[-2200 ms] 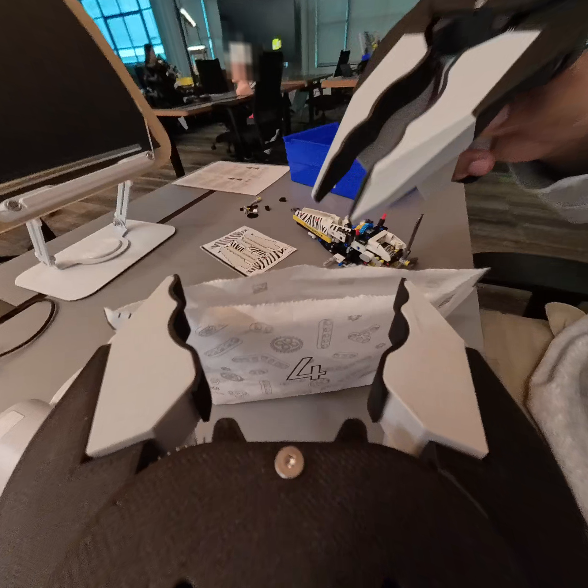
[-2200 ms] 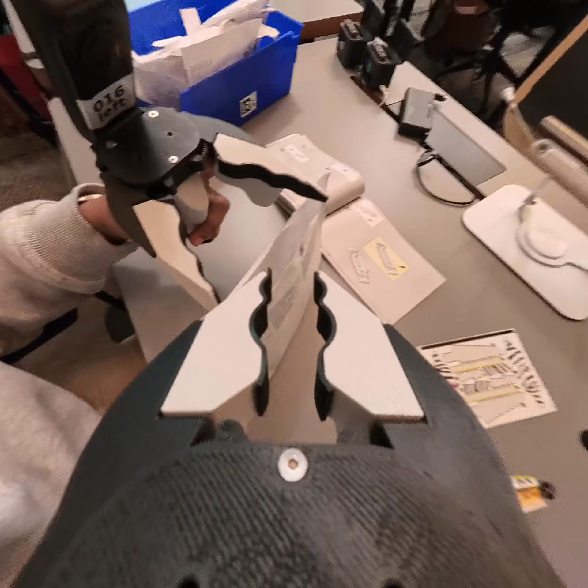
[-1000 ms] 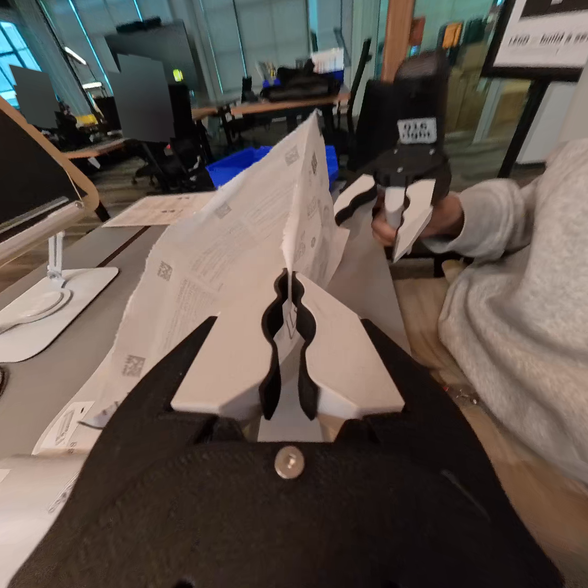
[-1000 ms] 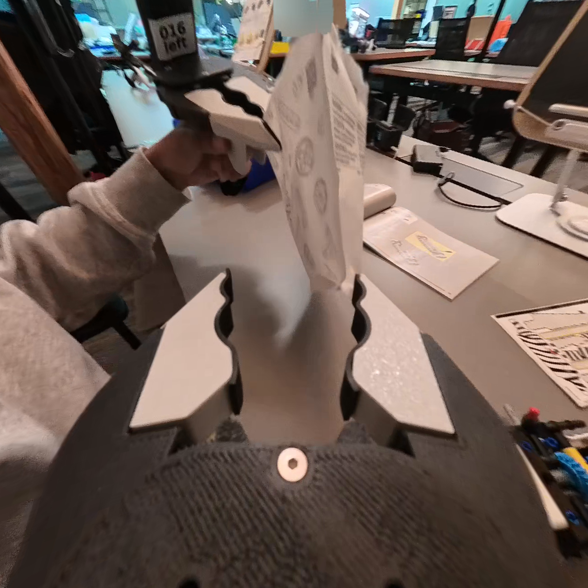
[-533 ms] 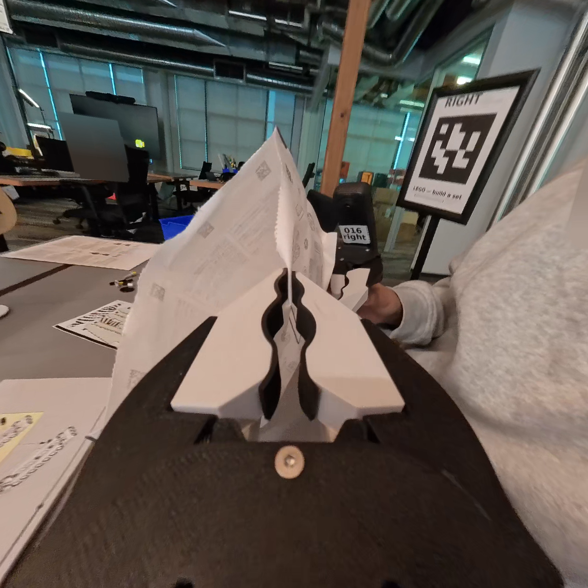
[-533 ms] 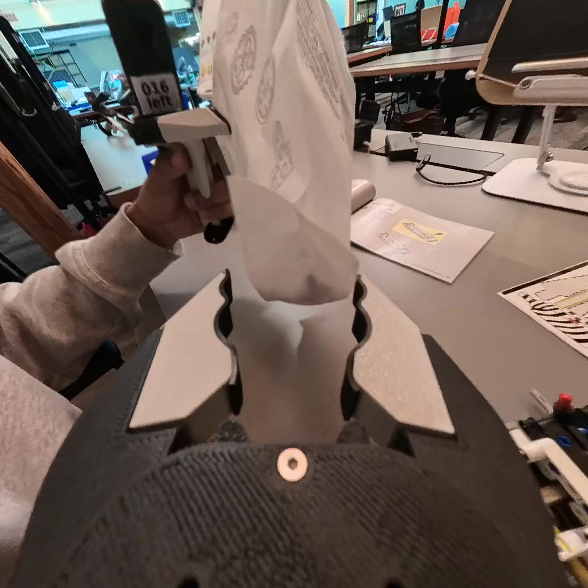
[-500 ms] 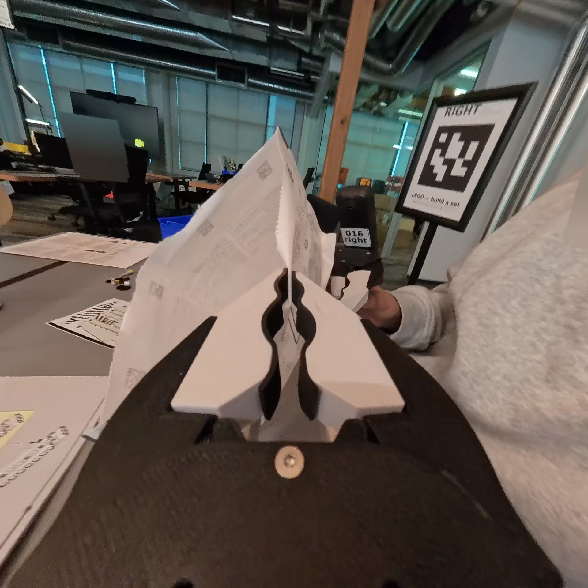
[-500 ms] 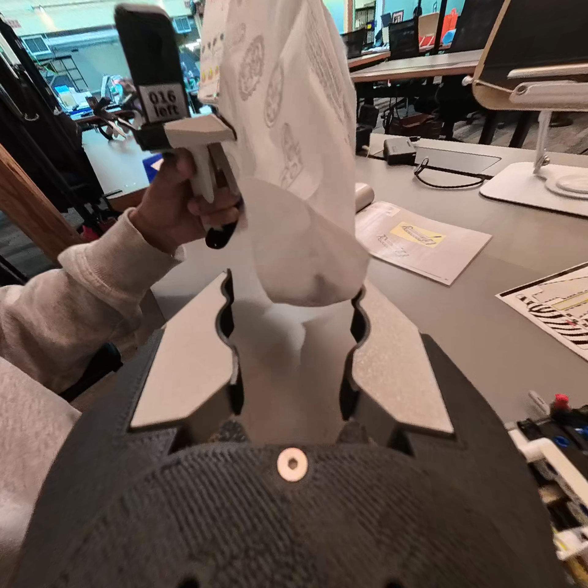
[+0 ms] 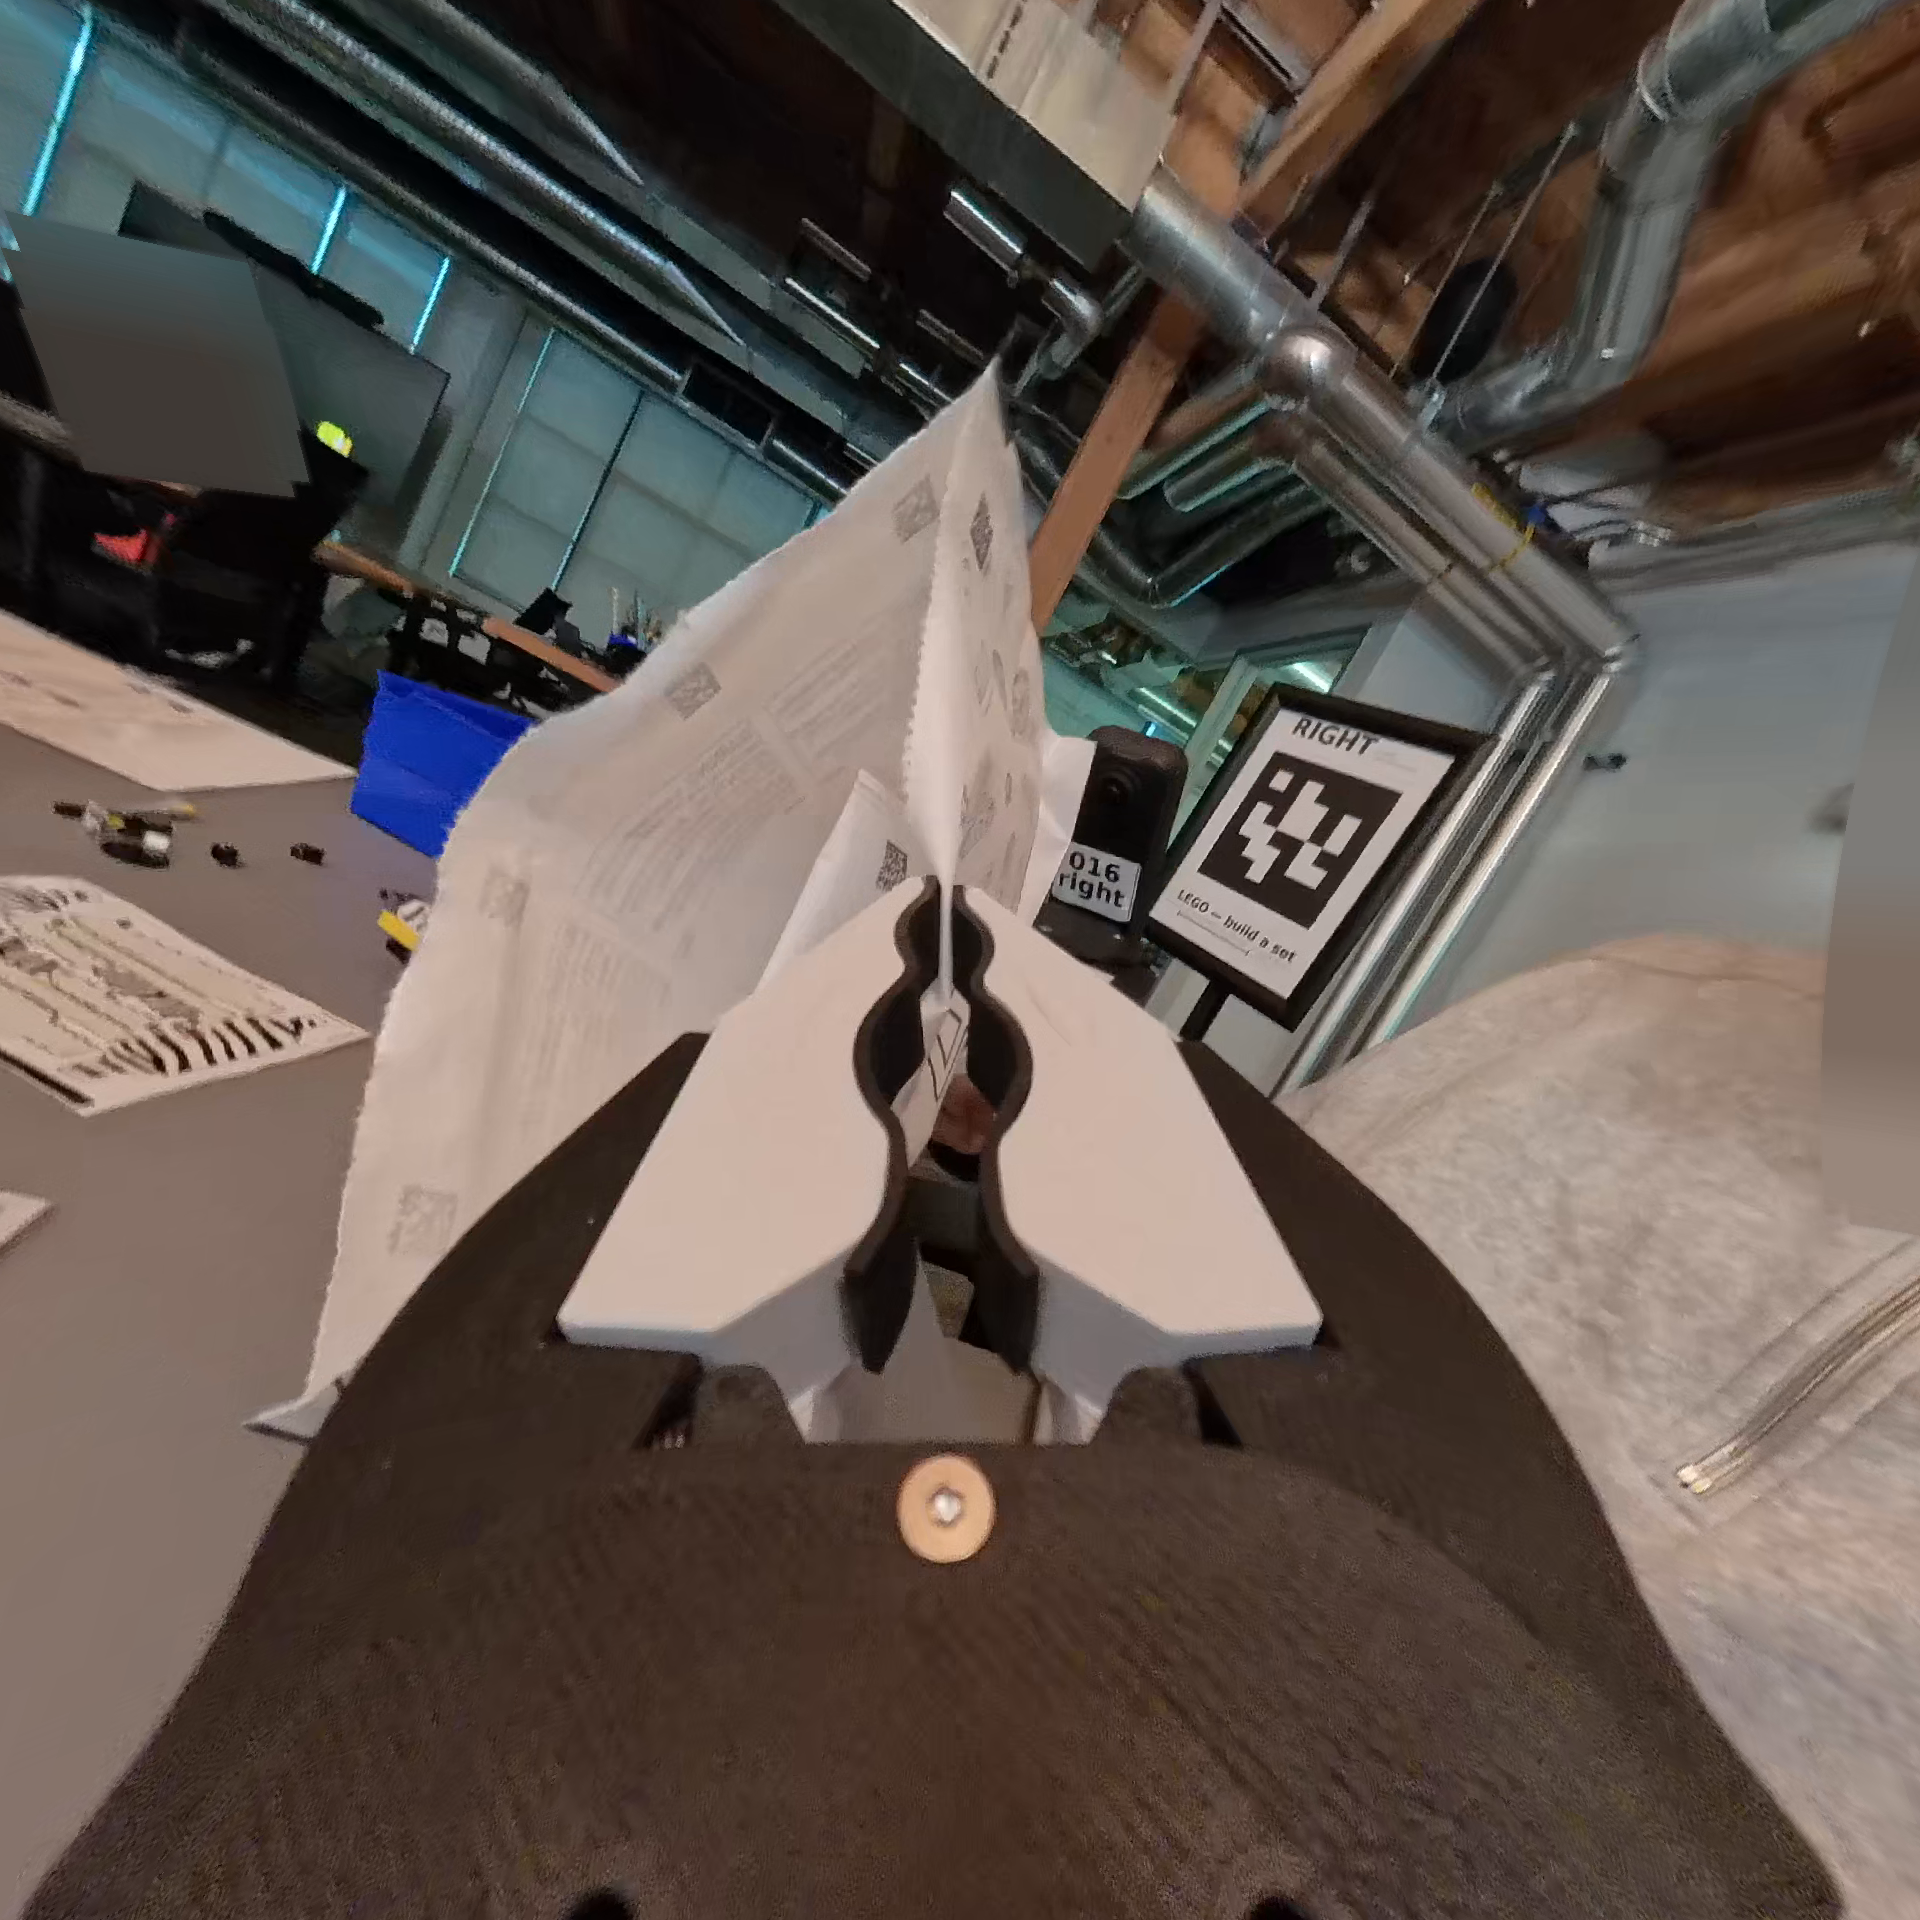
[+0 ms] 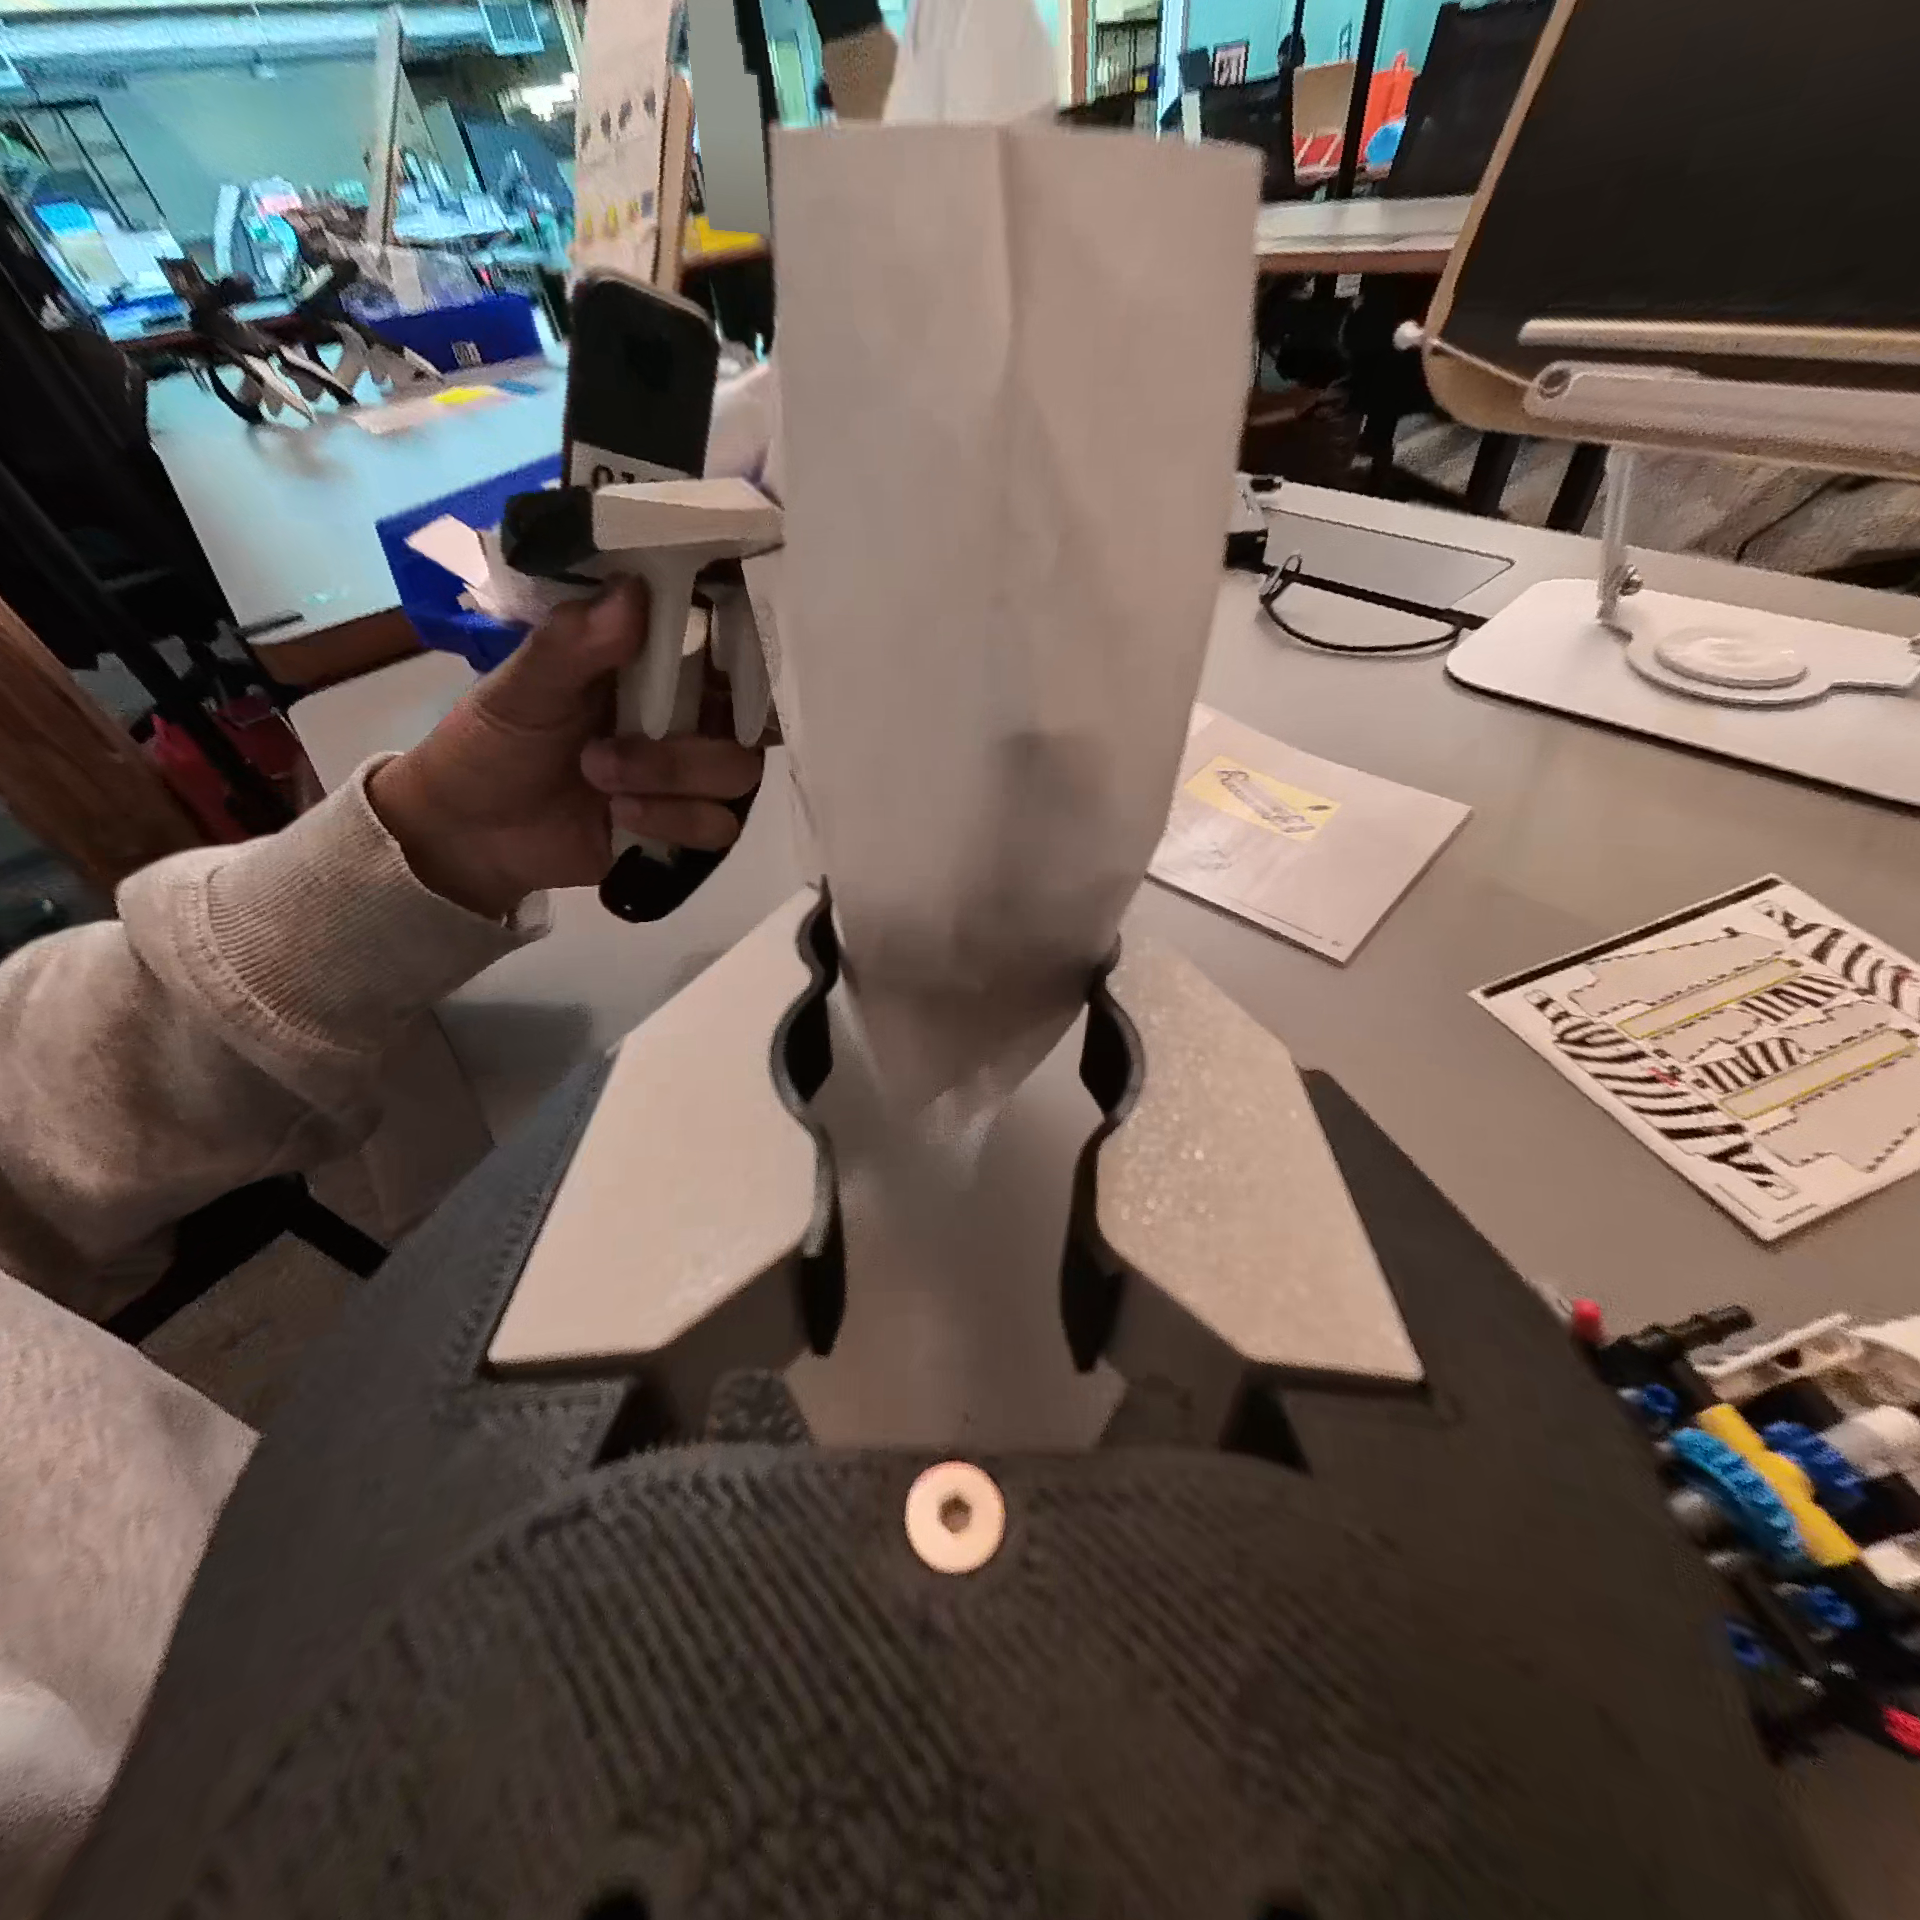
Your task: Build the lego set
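A white printed paper bag (image 9: 675,883) hangs upright between my two grippers. My left gripper (image 9: 948,894) is shut on the bag's thin side seam. In the right wrist view it (image 10: 764,520) holds the bag (image 10: 997,520) from the left, in a hand with a grey sleeve. My right gripper (image 10: 961,945) has its jaws partly closed, and they press on both sides of the bag's narrow lower end. The bag mostly hides the right gripper's black body (image 9: 1117,831) in the left wrist view. The partly built lego model (image 10: 1766,1455) lies at the right on the grey table (image 10: 1455,1195).
On the table are a zebra-striped sticker sheet (image 10: 1714,1049), an instruction booklet (image 10: 1299,831), a white tablet stand (image 10: 1683,644), some loose small pieces (image 9: 135,831) and a blue bin (image 9: 436,758). A sign on a stand (image 9: 1299,842) is beyond the table's edge. Across from one pair of fingers to the other is roughly 9 centimeters.
My left gripper has tilted upward with the bag. The bag's lower end has dropped between my right fingers, and the right jaws have narrowed onto it.
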